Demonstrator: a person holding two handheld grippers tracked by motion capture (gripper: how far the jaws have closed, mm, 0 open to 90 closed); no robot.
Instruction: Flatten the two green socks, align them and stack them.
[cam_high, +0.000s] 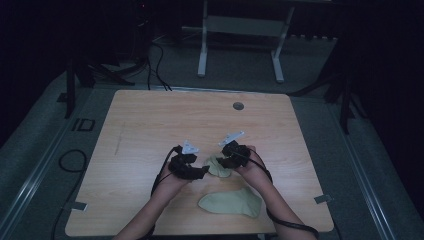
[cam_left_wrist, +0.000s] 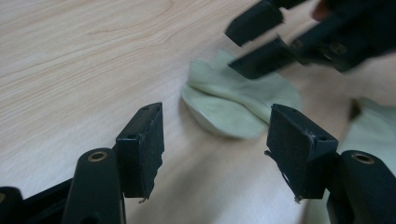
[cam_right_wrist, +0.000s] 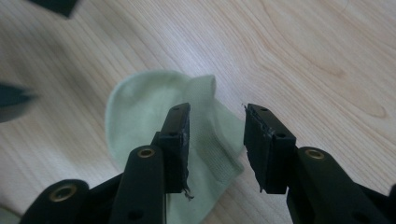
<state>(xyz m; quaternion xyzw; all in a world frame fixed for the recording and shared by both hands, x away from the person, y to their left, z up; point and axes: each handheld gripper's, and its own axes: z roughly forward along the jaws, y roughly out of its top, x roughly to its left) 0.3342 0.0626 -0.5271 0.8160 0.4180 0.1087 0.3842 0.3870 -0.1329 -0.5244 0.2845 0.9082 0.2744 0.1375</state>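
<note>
Converging on a small folded pale-green fabric sock (cam_high: 218, 166), the left gripper (cam_high: 200, 172) and right gripper (cam_high: 223, 161) are meeting near the middle of the light wooden table (cam_high: 150, 125). Both are standing with jaws wide apart and empty; the right gripper's jaws are straddling the sock's ribbed edge, apparently preparing a pinch. A second pale-green sock (cam_high: 231, 203) is lying flat nearer the person. The next move is likely calling for closing the right jaws squarely on the fabric. No readable brand, label or writing is appearing on the socks or grippers.

Dim lab: bare wooden table (cam_high: 150, 115), floor cables (cam_high: 159, 65).
</note>
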